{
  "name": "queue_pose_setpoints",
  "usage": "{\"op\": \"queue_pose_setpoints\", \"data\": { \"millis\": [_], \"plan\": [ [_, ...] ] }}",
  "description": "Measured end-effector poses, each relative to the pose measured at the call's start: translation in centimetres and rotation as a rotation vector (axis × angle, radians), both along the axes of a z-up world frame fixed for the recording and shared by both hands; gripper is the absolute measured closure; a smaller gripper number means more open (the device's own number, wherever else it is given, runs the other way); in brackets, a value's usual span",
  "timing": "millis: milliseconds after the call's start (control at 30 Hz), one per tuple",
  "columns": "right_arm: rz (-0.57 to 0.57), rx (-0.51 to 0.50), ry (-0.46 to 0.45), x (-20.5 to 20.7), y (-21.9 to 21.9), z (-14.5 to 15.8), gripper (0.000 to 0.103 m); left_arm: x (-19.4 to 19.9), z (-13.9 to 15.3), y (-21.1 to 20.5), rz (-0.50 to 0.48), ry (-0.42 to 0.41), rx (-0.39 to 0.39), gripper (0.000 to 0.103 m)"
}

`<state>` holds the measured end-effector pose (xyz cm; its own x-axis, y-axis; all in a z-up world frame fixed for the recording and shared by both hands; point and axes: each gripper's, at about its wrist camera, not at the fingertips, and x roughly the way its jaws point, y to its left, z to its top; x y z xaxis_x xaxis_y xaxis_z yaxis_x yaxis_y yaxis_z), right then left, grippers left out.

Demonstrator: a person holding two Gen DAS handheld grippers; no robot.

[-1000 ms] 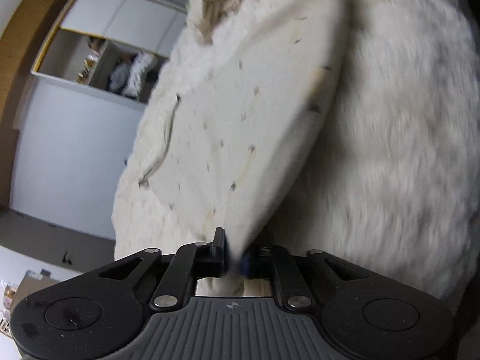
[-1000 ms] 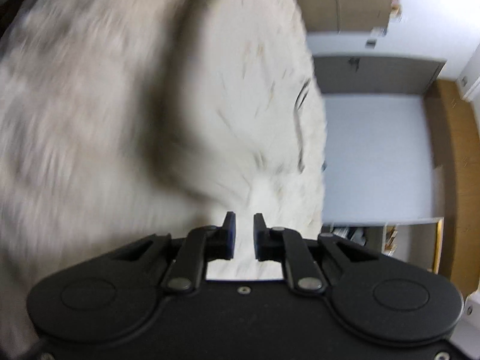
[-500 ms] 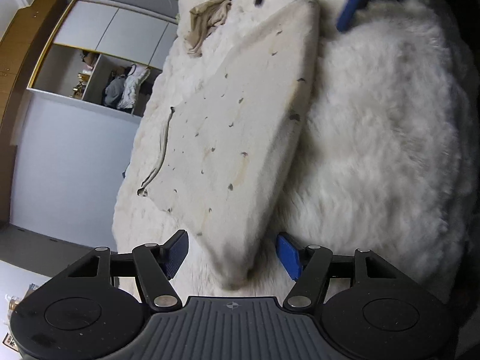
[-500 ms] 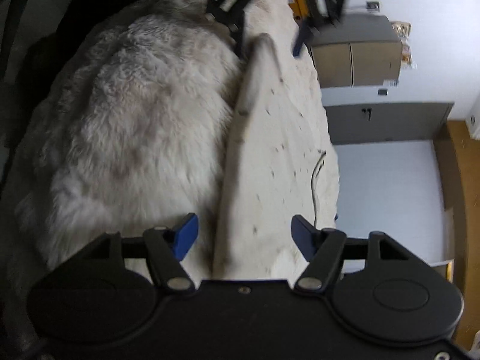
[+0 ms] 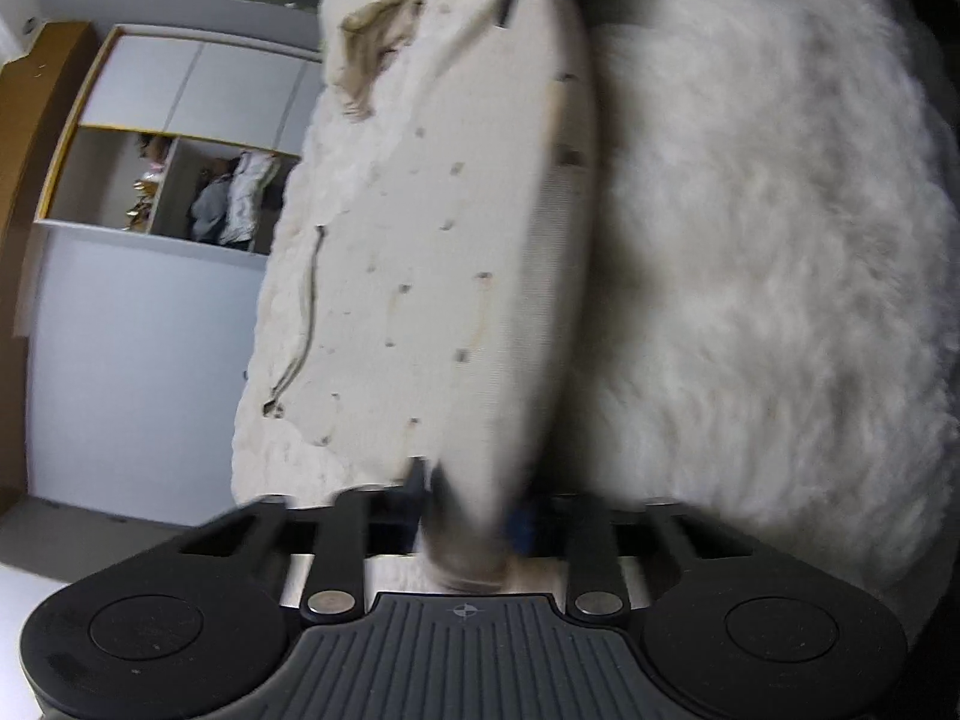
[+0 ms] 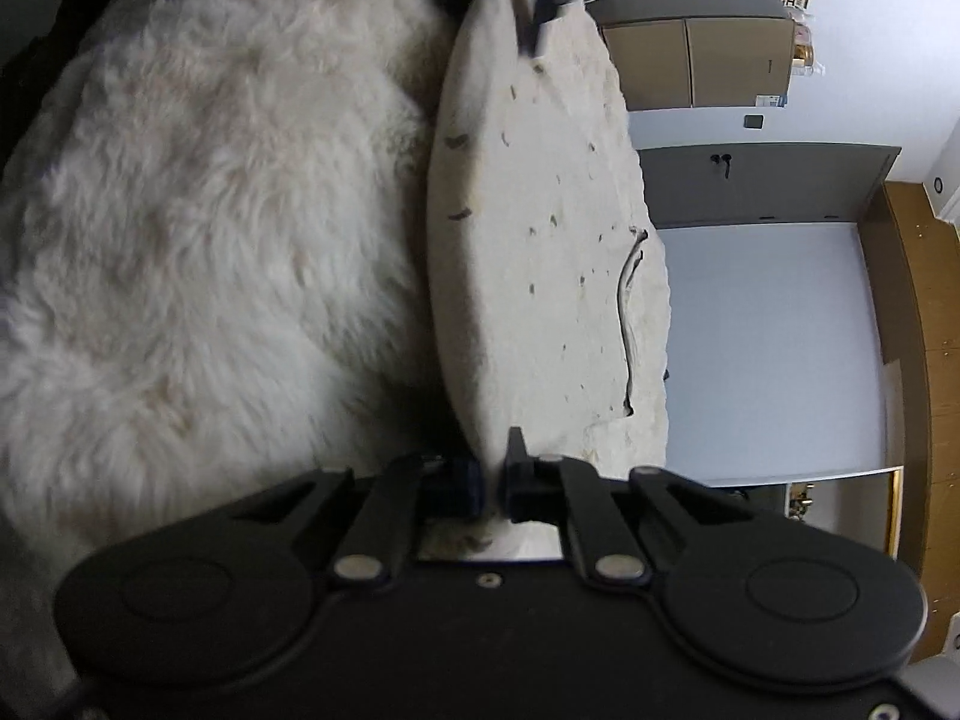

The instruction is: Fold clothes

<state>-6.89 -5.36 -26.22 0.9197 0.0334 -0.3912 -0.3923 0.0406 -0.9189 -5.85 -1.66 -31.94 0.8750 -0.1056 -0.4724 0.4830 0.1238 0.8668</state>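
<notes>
Each tool, left (image 5: 474, 516) and right (image 6: 492, 483), pinches one end of the cream garment's (image 5: 432, 276) folded edge above the furry blanket (image 5: 750, 276). The left jaws are closing. Both bites look shallow, so an uneven lift could let a layer slip out and spoil the fold.

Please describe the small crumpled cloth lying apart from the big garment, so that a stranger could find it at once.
Start at the white fluffy blanket covering the surface. Beyond the far corner of the cream speckled garment lies a crumpled beige cloth, alone. It is darker, tan, wrinkled and unheld.
</notes>
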Motion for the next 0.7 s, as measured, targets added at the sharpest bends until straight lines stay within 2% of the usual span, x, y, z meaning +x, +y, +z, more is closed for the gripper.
{"op": "queue_pose_setpoints", "data": {
  "millis": [133, 233, 300, 433, 500, 567, 600, 633, 700],
  "plan": [
    [0.013, 0.014, 0.030, -1.5, -0.6, 2.3, 0.099, -0.2, 1.5, 0.5, 0.012, 0.034, -0.044, 0.097],
    [0.028, 0.038, 0.066, -3.8, -1.2, 4.4, 0.099, -1.8, 3.8, 1.0, 0.003, 0.063, -0.069, 0.097],
    [0.049, 0.029, 0.087, -5.6, -1.6, 5.8, 0.099, -3.1, 6.4, 1.5, 0.011, 0.139, -0.149, 0.097],
    [0.075, 0.016, 0.138, -7.9, -2.2, 7.7, 0.099, -5.0, 8.4, 1.7, -0.009, 0.212, -0.164, 0.097],
    [0.081, 0.036, 0.187, -10.4, -2.7, 8.9, 0.099, -6.4, 10.0, 1.7, -0.032, 0.261, -0.158, 0.097],
    [0.085, 0.075, 0.245, -10.8, -2.6, 10.5, 0.099, -7.7, 10.8, 2.1, -0.031, 0.290, -0.171, 0.097],
    [0.076, 0.112, 0.288, -11.5, -2.8, 11.4, 0.099, -8.1, 11.9, 2.5, -0.029, 0.353, -0.198, 0.097],
    [0.072, 0.133, 0.314, -11.7, -2.9, 11.8, 0.099, -8.3, 12.4, 2.7, -0.025, 0.394, -0.218, 0.097],
    [0.078, 0.192, 0.424, -12.0, -3.4, 13.5, 0.099, -8.2, 13.3, 3.2, -0.023, 0.462, -0.251, 0.097]
  ]
}}
